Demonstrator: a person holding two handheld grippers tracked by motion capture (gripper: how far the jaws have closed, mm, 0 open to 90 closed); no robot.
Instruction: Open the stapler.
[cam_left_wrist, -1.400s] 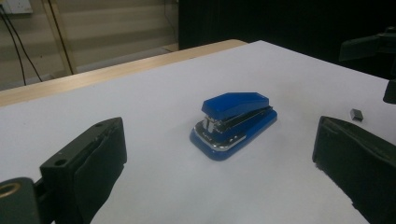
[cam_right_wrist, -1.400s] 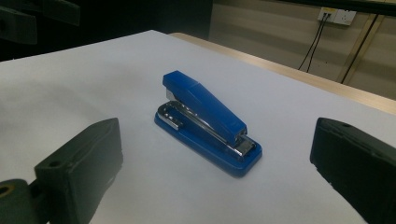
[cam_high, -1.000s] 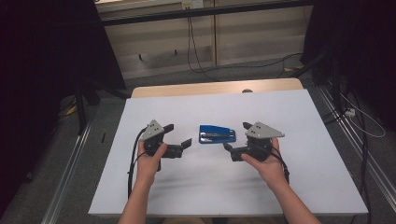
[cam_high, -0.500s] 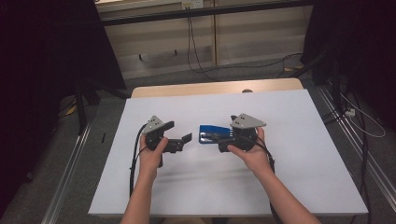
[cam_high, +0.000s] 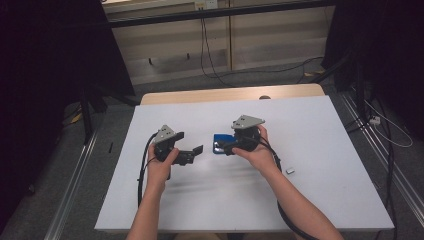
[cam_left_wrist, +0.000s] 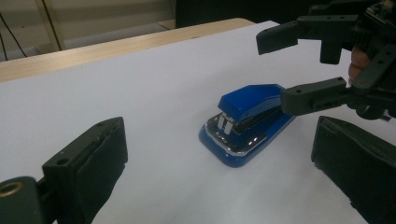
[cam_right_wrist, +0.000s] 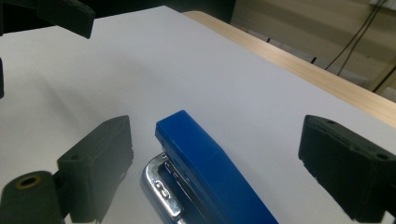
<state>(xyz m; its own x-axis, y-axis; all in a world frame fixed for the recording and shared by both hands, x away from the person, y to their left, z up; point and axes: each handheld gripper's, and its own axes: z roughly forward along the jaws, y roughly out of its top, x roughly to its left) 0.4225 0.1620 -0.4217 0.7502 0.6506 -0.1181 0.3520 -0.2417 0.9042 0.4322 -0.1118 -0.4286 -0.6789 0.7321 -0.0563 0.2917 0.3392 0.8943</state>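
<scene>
I have the blue stapler (cam_high: 222, 142) lying flat on the white tabletop (cam_high: 325, 165), a little toward twelve o'clock of the sheet's middle, its hinged nose with the chrome plate pointing toward nine o'clock in the high view.

My right hand-held gripper (cam_high: 226, 145) is over the stapler's three o'clock end. Its jaws have just been closing a little, yet they stand wide apart; in the right gripper view (cam_right_wrist: 212, 163) the blue body runs up between the two black pads without either pad touching it, one pad just beside the chrome nose and the other well clear on the far side. In the left gripper view this same gripper (cam_left_wrist: 299, 65) shows with one jaw above the stapler's rear and the other level with its top edge.

My left hand-held gripper (cam_high: 191, 155) sits at nine o'clock of the stapler, near but apart from it, jaws spread open with nothing between them, aimed toward the stapler (cam_left_wrist: 247, 122) across bare tabletop.

A small grey object (cam_high: 290, 171) lies on the tabletop at about four o'clock from the stapler, just beside my right forearm (cam_high: 295, 200); I cannot tell what it is.
</scene>
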